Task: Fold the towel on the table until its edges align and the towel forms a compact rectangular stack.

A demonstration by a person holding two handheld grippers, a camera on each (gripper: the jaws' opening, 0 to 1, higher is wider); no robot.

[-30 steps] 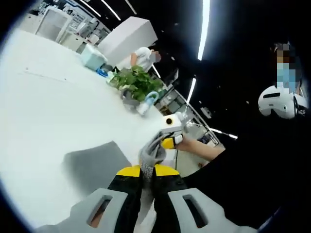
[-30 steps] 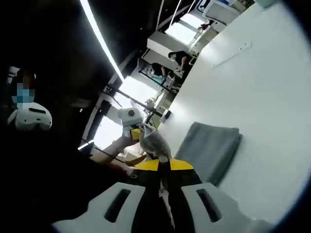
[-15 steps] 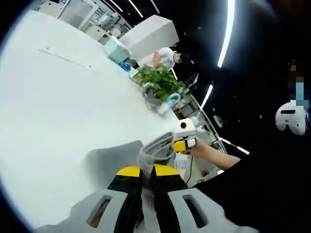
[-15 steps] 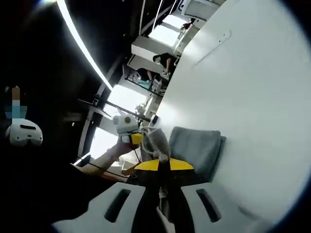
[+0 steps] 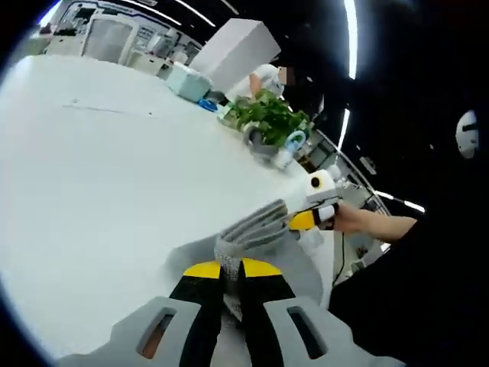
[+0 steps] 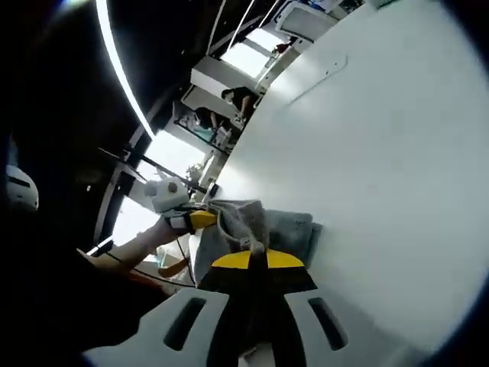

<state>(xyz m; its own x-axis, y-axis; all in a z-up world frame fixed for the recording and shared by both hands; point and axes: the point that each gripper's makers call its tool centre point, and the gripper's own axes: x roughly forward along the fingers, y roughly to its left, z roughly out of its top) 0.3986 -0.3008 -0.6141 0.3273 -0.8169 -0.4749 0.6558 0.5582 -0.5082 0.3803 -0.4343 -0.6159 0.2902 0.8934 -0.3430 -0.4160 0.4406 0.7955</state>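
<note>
The white bench (image 5: 99,176) lies broad and bare to the far and left side, with a potted plant (image 5: 269,122) and a pale blue box (image 5: 189,80) near its far edge. The grey towel (image 5: 248,229) sits close to the bench's near edge, partly lifted, its ribbed hem bunched between both tools. The left tool (image 5: 231,269) is clamped on one corner; the right tool (image 6: 256,260) grips another, folds draping below.
</note>
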